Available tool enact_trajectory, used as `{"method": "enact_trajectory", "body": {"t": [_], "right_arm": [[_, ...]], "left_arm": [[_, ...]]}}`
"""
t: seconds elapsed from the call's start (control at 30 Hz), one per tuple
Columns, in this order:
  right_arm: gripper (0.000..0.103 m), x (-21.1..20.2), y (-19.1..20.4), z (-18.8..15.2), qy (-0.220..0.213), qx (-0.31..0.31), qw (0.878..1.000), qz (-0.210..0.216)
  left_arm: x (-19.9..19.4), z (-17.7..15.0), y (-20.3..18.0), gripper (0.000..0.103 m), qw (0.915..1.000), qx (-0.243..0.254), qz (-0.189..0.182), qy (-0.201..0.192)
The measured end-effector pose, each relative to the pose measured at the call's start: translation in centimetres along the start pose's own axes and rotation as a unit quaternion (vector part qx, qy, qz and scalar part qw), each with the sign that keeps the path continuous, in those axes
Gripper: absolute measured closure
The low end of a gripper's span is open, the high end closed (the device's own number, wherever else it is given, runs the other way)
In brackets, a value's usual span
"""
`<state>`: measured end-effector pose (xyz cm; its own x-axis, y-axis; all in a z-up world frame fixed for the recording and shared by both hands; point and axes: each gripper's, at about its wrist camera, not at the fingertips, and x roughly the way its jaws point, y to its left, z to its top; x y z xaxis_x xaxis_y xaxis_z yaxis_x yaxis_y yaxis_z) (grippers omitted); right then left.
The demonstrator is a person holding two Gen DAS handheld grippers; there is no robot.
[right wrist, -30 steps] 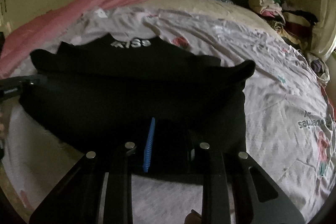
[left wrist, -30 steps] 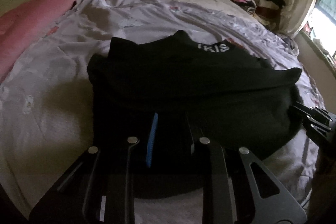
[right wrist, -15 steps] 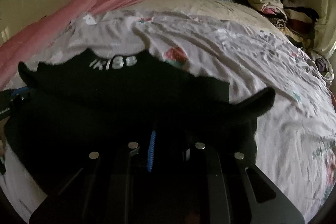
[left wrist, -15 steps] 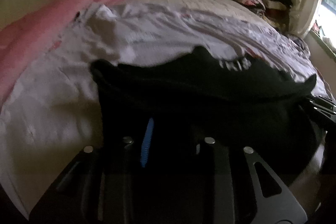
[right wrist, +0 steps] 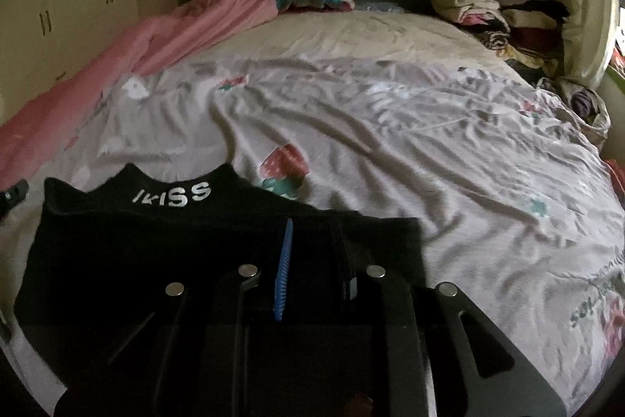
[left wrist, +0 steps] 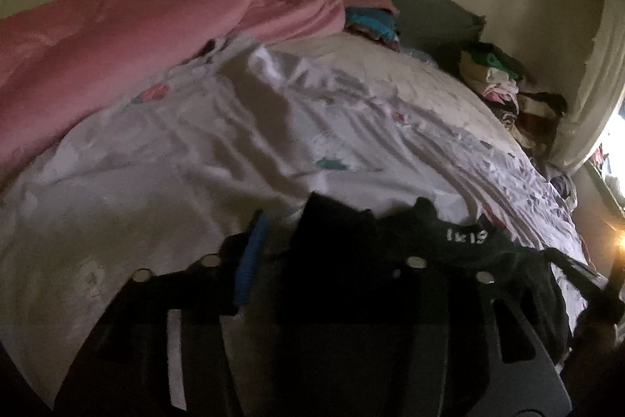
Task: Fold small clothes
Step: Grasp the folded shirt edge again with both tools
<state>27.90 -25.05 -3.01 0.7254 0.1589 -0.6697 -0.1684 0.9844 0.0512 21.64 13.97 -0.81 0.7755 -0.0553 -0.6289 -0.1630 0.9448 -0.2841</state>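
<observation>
The black garment [right wrist: 195, 245], white lettering at its band, has gone from lying spread on the bed a second ago to having its near edge carried up and away from you, so its far edge now sits around 10 o'clock in the right view and low at 5 o'clock in the left. You hold it with both grippers, the left gripper [left wrist: 297, 245] and the right gripper [right wrist: 312, 253], jaws drawn together with dark cloth pinched between them. I judge the fold half made: the lifted edge is not yet laid down on the flowered sheet [right wrist: 429, 143].
</observation>
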Motion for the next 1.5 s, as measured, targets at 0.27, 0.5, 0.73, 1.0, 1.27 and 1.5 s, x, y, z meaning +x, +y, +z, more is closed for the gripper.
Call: {"method": "enact_trajectory", "body": {"t": [0.27, 0.5, 0.73, 1.0, 1.27, 1.5], "right_arm": [[0.051, 0.5, -2.7, -1.8, 0.044, -0.010, 0.999, -0.031], [0.091, 2.0, -3.2, -2.3, 0.051, 0.018, 0.999, 0.008], [0.095, -2.0, -2.9, -0.6, -0.019, 0.029, 0.999, 0.016], [0.095, -1.0, -3.7, 0.9, -0.023, 0.055, 0.998, 0.020], [0.095, 2.0, -3.7, -1.3, 0.010, 0.065, 0.998, -0.012], [0.093, 2.0, -3.5, -1.7, 0.014, 0.060, 0.998, -0.030]], "left_arm": [[3.2, -1.5, 0.8, 0.055, 0.9968, 0.003, -0.027, 0.075], [3.7, -2.1, -0.6, 0.096, 0.9954, 0.038, -0.026, 0.084], [0.4, -0.4, -0.4, 0.100, 0.9980, 0.028, -0.045, 0.033], [1.1, 0.1, 0.0, 0.100, 0.9988, 0.031, -0.027, 0.024], [2.7, -1.2, 0.0, 0.096, 0.9975, 0.054, 0.003, 0.045], [2.6, -1.6, 0.0, 0.091, 0.9968, 0.063, 0.018, 0.047]]}}
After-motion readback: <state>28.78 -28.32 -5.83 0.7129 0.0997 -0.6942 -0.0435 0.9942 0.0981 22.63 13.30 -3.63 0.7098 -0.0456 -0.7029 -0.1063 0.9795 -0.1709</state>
